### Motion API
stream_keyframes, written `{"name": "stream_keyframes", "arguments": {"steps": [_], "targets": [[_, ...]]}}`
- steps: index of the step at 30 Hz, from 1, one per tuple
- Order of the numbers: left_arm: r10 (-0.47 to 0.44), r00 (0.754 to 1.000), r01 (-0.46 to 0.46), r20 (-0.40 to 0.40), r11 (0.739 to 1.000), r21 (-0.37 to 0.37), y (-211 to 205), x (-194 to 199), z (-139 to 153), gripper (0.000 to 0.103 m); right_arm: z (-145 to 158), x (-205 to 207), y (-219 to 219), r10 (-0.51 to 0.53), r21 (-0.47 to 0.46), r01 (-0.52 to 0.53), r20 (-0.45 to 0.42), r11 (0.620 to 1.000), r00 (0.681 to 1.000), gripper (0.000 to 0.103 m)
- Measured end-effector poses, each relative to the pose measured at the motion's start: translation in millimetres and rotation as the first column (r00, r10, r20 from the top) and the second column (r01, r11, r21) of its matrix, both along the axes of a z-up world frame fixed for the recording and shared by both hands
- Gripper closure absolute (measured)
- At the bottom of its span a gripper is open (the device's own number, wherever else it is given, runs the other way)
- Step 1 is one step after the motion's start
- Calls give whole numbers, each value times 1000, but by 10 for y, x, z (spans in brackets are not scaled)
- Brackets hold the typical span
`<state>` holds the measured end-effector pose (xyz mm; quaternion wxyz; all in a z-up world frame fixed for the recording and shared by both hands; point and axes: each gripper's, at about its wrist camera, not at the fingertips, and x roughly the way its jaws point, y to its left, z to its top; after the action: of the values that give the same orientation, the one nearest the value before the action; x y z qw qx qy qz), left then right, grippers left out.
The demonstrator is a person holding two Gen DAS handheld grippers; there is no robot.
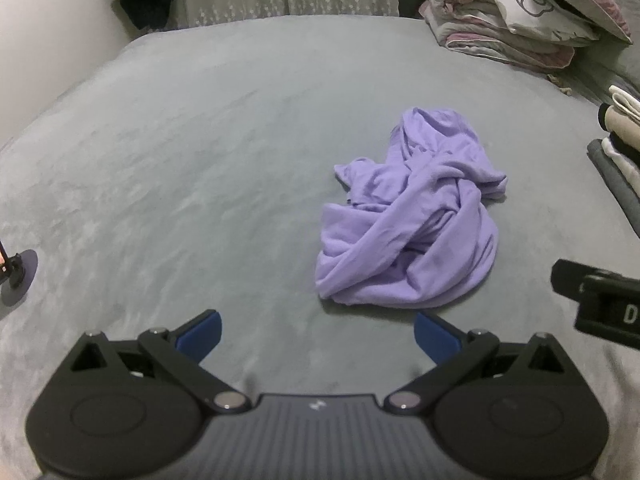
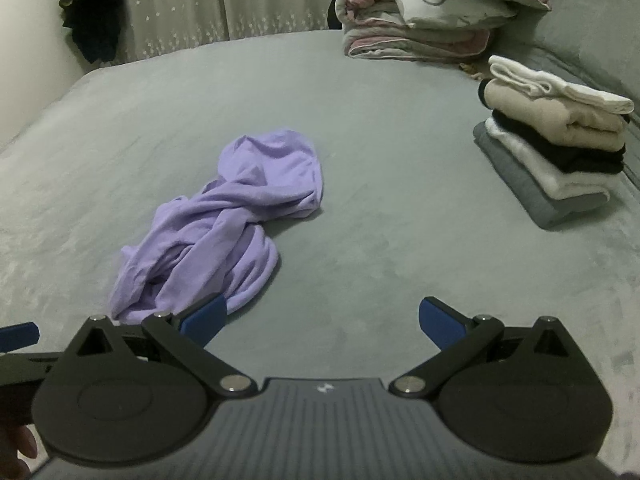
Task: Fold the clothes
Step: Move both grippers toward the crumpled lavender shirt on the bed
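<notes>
A crumpled lilac garment (image 1: 408, 216) lies twisted in a heap on the grey bed (image 1: 200, 152). In the right wrist view the same lilac garment (image 2: 224, 220) sits left of centre. My left gripper (image 1: 318, 334) hovers open just short of the garment's near edge, nothing between its blue pads. My right gripper (image 2: 322, 322) is open too, its left pad (image 2: 204, 318) close to the garment's near hem. A stack of folded clothes (image 2: 556, 140) rests on the bed at the right.
Folded quilts and a pillow (image 2: 424, 8) are piled at the far end of the bed. A dark garment (image 2: 94, 16) hangs by the star-patterned curtain (image 2: 176, 4). A small round stand (image 1: 18, 276) sits at the left edge. The other gripper's body (image 1: 600, 304) pokes in from the right.
</notes>
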<state>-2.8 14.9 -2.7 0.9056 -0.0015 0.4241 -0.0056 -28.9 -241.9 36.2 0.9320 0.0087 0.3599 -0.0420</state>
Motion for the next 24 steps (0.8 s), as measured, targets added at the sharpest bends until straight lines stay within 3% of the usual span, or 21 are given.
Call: {"name": "stream_keyframes", "arguments": {"steps": [5, 10, 24], "targets": [[3, 1000, -2, -12, 1000, 27, 58, 9, -20, 0, -21, 60, 85, 5, -28, -4, 9, 1000, 1000, 0], [6, 1000, -5, -20, 999, 50, 115, 13, -40, 0, -168, 124, 135, 5, 20, -5, -35, 1000, 999, 0], [13, 1000, -12, -10, 998, 65, 133, -33, -61, 0, -27, 91, 25, 12, 50, -9, -68, 999, 998, 0]]}}
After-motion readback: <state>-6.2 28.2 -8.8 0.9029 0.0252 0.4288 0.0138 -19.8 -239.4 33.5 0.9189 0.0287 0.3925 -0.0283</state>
